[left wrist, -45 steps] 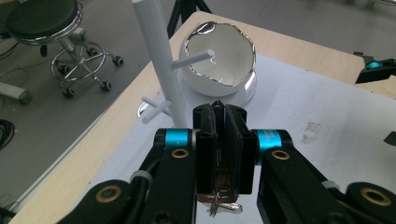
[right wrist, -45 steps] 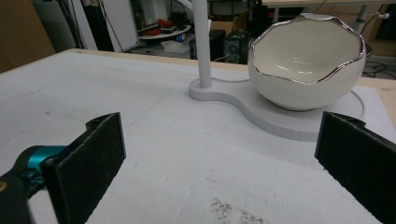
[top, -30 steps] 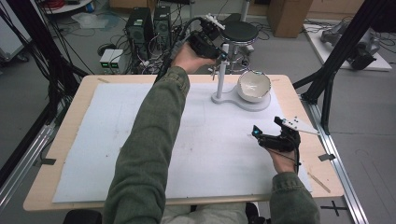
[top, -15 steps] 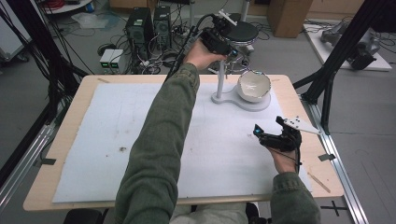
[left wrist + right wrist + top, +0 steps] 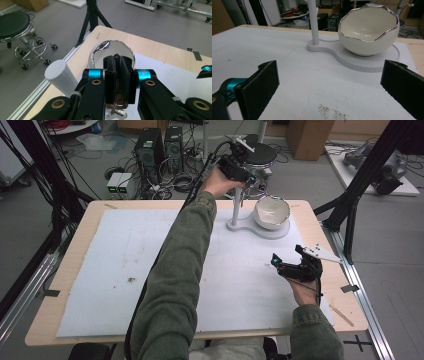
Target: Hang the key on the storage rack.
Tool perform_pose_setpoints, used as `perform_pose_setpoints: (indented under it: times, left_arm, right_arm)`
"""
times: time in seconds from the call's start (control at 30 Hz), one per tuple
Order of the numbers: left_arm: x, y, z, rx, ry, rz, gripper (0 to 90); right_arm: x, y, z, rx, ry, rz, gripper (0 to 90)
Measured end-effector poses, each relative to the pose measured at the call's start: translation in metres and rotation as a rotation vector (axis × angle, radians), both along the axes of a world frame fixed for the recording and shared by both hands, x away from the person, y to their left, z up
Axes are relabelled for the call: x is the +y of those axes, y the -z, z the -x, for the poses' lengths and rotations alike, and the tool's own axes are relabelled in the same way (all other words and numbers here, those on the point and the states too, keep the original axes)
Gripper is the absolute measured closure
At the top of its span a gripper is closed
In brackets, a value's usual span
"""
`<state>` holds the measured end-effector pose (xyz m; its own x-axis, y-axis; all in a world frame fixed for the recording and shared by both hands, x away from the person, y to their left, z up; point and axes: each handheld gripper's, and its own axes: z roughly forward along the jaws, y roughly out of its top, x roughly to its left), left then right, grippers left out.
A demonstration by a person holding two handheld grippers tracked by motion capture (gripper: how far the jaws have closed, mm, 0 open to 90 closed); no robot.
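**Bringing the keys over the eggshell bowl**

The left claw (image 5: 119, 75) is pinching a small brass tag with keys (image 5: 117, 105) hanging beneath it, high beside the white post (image 5: 237, 205) and just above the eggshell bowl (image 5: 271, 212). To drop them cleanly, centre the claw over the bowl's opening, lower it past the jagged rim, then release. The right claw (image 5: 329, 82) rests spread on the table (image 5: 100, 220), holding nothing.
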<state>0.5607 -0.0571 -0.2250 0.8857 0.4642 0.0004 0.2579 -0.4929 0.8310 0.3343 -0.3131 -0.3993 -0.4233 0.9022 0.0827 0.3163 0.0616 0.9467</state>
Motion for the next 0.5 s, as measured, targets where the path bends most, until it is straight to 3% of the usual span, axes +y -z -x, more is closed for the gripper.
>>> perform_pose_setpoints:
  times: [0.1,0.5]
  left_arm:
    - [0.0019,0.0009,-0.0033,-0.004,-0.017,0.031,82.8]
    - [0.0017,0.0077,-0.0016,-0.021,-0.021,0.041,82.1]
  right_arm:
    - [0.0010,0.0004,0.0000,0.005,-0.002,0.007,0.7]
    - [-0.0010,0.0004,0.0011,0.005,-0.002,0.002,0.7]
